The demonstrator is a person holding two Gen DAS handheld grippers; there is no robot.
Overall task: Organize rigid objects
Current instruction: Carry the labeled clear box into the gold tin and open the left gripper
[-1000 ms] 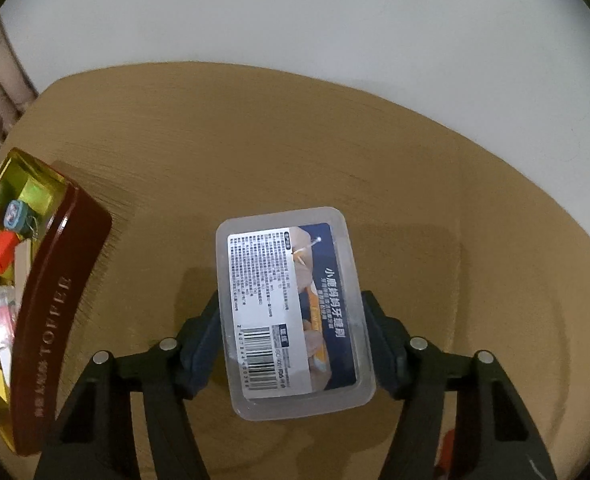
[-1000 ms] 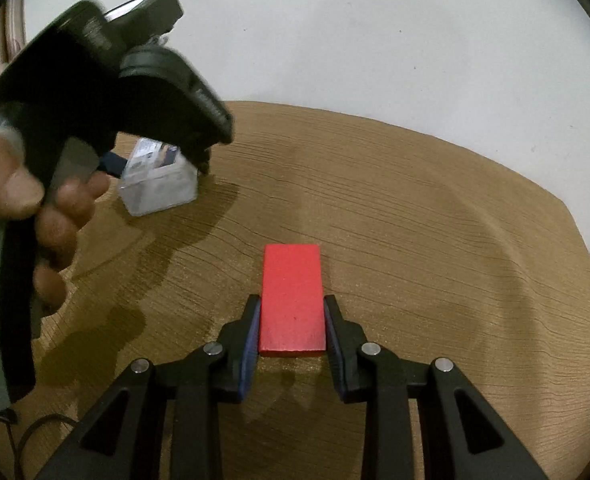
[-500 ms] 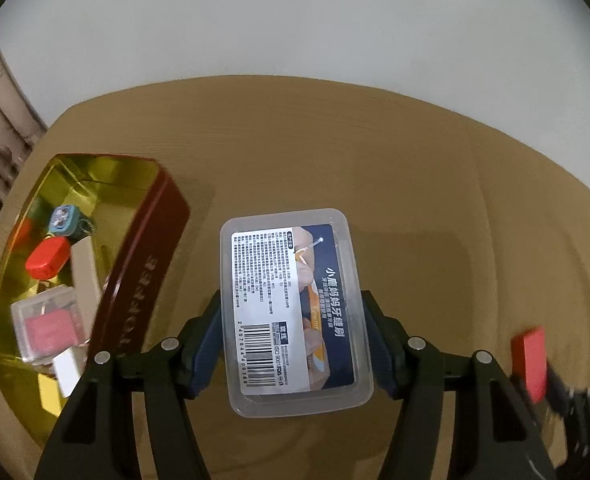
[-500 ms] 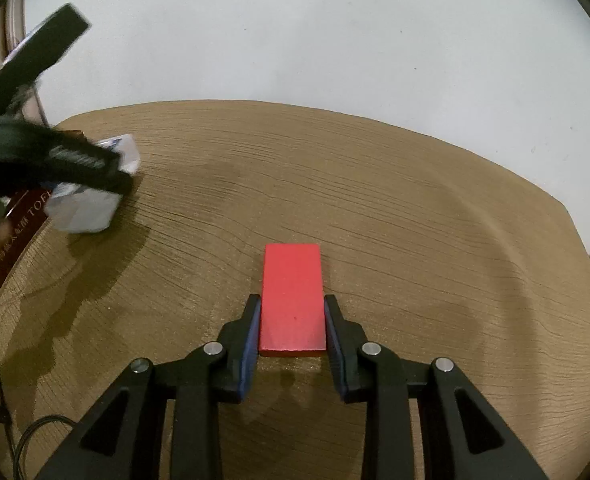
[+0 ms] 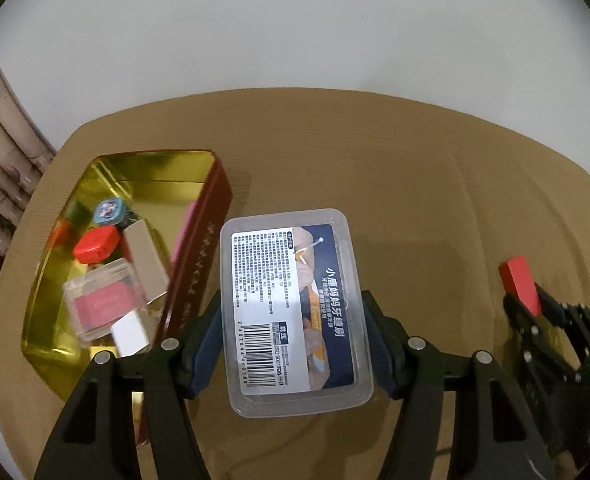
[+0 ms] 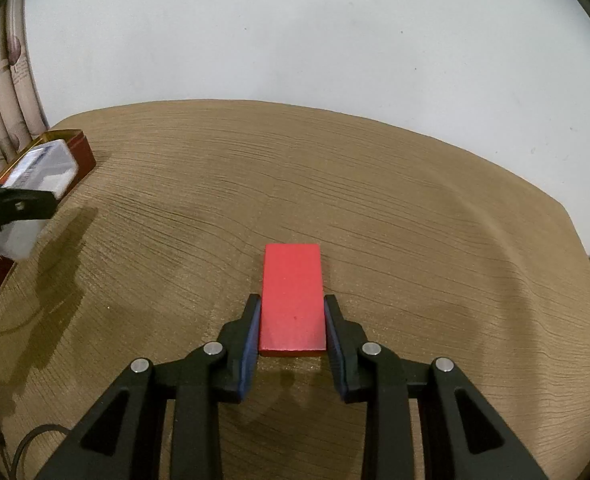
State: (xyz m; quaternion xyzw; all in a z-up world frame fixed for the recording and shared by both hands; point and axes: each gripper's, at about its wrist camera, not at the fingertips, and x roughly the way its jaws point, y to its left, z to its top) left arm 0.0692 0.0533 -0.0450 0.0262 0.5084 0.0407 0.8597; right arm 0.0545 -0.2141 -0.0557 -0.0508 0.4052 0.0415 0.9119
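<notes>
Tin point(image 5: 211, 216) contents only in left view; left claw point(image 5: 291, 340) clenched on clear box point(image 5: 295, 308), right claw point(image 6: 293, 328) on red block point(image 6: 292, 300).

Your left gripper point(image 5: 291, 340) points forward over the table, its two black fingers spread wide and clamped by their blue pads point(image 5: 205, 350) on the long sides of a clear plastic box point(image 5: 293, 308), which it carries level above the surface. Your right gripper point(image 6: 292, 330) sits low and level, its fingers drawn in close, blue pads point(image 6: 250, 342) pressed flat against both sides of a red block point(image 6: 292, 298). From the left wrist camera, your right gripper point(image 5: 525, 304) shows off to the right, well apart, fingers aimed away and closed on the same block point(image 5: 518, 285).
</notes>
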